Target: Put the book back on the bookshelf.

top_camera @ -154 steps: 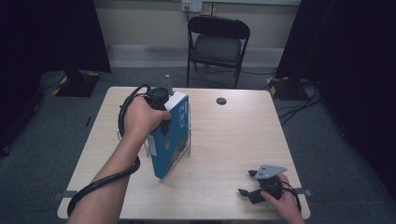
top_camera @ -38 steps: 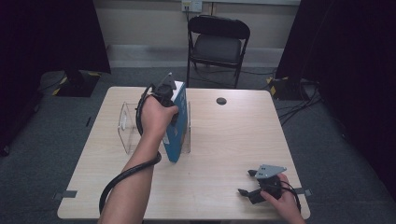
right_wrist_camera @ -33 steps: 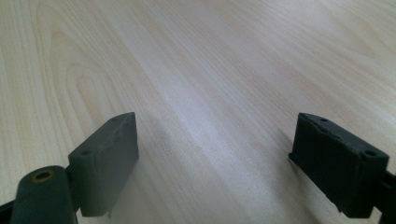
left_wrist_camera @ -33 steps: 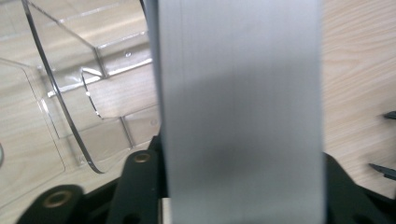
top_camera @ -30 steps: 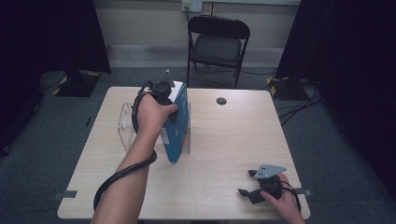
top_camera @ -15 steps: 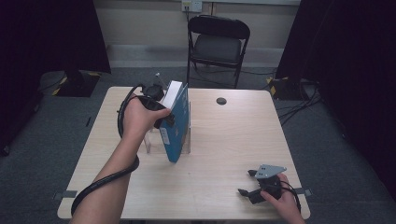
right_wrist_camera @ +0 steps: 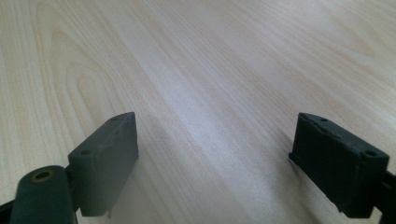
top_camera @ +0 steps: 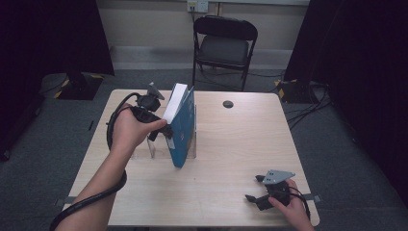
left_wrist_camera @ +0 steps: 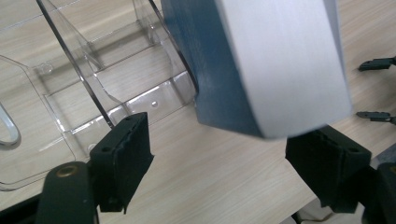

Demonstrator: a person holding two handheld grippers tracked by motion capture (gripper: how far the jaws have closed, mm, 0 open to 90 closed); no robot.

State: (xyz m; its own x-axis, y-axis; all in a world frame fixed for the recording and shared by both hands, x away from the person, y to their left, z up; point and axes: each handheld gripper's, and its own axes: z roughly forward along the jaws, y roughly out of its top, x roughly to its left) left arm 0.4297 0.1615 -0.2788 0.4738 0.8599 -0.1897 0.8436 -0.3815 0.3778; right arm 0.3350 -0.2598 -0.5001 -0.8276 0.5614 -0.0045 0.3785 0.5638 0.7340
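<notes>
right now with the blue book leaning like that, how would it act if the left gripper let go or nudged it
The blue book stands tilted on one lower corner, so it would probably tip flat. Its thick white page block suggests it's fairly heavy and stiff. The clear plastic stand beside it looks light, so it would likely slide if the book fell against it.

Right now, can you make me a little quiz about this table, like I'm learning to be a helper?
1. True or false: the right gripper is holding the blue book.
2. What does the blue book lean against? A) a folding chair B) a clear plastic stand C) a cardboard box
3. Fill in: the left gripper has its jaws ____.

Key:
1. False. The right gripper sits open near the table's front edge, with bare wood between its jaws.
2. B, the clear plastic stand.
3. Open, wide apart; in the left gripper view the book stands just beyond them, and whether a jaw touches it is hard to tell.
</notes>
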